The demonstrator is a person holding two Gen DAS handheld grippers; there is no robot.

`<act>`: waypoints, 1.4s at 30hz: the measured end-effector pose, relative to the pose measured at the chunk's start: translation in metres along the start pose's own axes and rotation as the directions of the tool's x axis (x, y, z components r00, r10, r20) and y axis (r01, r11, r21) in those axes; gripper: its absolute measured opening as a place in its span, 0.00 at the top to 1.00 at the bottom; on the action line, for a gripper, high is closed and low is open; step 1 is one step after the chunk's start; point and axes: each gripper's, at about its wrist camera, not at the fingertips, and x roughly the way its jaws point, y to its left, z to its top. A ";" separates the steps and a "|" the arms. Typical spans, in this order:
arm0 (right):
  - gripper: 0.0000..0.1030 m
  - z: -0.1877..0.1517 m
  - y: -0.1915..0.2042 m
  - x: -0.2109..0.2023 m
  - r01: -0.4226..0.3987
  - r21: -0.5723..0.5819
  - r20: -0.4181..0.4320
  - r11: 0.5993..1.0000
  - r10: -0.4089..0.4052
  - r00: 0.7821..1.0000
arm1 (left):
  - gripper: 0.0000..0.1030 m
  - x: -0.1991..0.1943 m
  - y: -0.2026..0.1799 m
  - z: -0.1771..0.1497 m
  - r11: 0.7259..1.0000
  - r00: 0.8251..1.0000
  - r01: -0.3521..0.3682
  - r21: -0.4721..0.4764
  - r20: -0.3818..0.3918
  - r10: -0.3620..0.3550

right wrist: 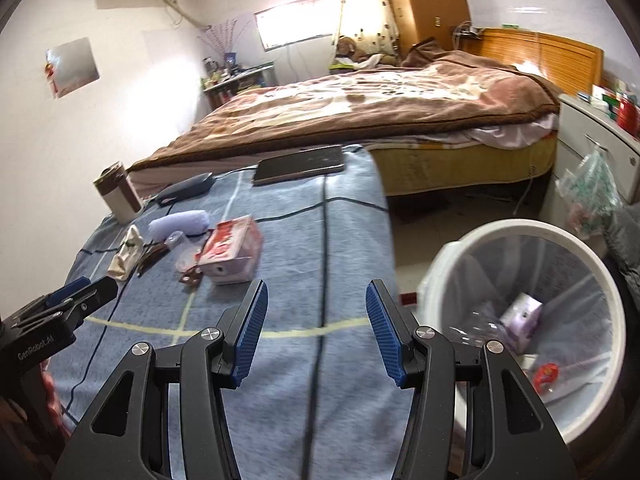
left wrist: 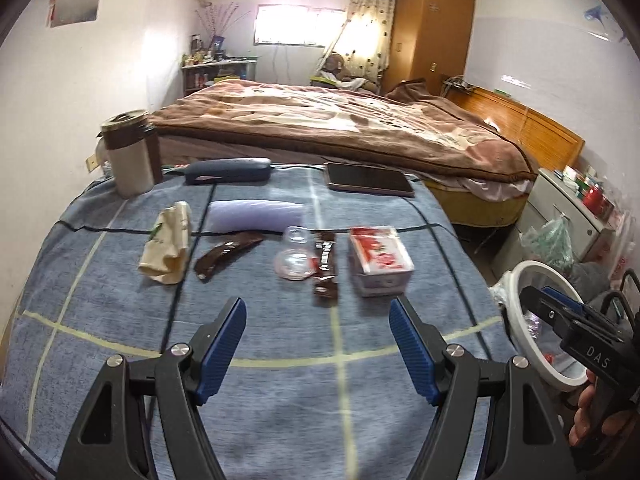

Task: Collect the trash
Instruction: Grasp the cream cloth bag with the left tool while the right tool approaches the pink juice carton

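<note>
Trash lies in a row on the blue checked cloth point(left wrist: 280, 360): a crumpled cream wrapper point(left wrist: 166, 246), a dark brown wrapper point(left wrist: 226, 254), a clear plastic cup point(left wrist: 294, 258), another brown wrapper point(left wrist: 326, 270) and a red-and-white carton point(left wrist: 380, 260). My left gripper point(left wrist: 318, 312) is open and empty, just short of them. My right gripper point(right wrist: 316, 300) is open and empty, over the cloth's right part beside the white lined bin point(right wrist: 532, 320), which holds a purple box point(right wrist: 522, 318) and other scraps. The carton point(right wrist: 232, 248) also shows in the right wrist view.
At the cloth's far side stand a thermos point(left wrist: 130, 152), a dark glasses case point(left wrist: 228, 170), a tablet point(left wrist: 368, 180) and a pale purple pack point(left wrist: 256, 214). A bed with a brown blanket point(left wrist: 340, 128) lies behind. A white cabinet point(right wrist: 596, 148) stands right of the bin.
</note>
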 end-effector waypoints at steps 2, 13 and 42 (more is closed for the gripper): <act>0.48 0.002 0.010 0.007 -0.007 -0.017 -0.012 1.000 0.007 1.000 | 0.26 0.000 0.010 0.002 1.000 1.000 -0.008 -0.013 0.002 0.008; 0.42 0.010 0.055 0.040 -0.034 -0.113 -0.044 0.993 0.029 0.999 | 0.26 0.009 0.069 0.008 0.994 0.996 -0.089 -0.066 0.004 0.090; 0.34 0.029 0.087 0.105 0.015 -0.129 -0.145 0.991 -0.033 0.989 | 0.20 0.093 0.139 0.043 0.985 0.984 -0.135 -0.109 -0.134 0.120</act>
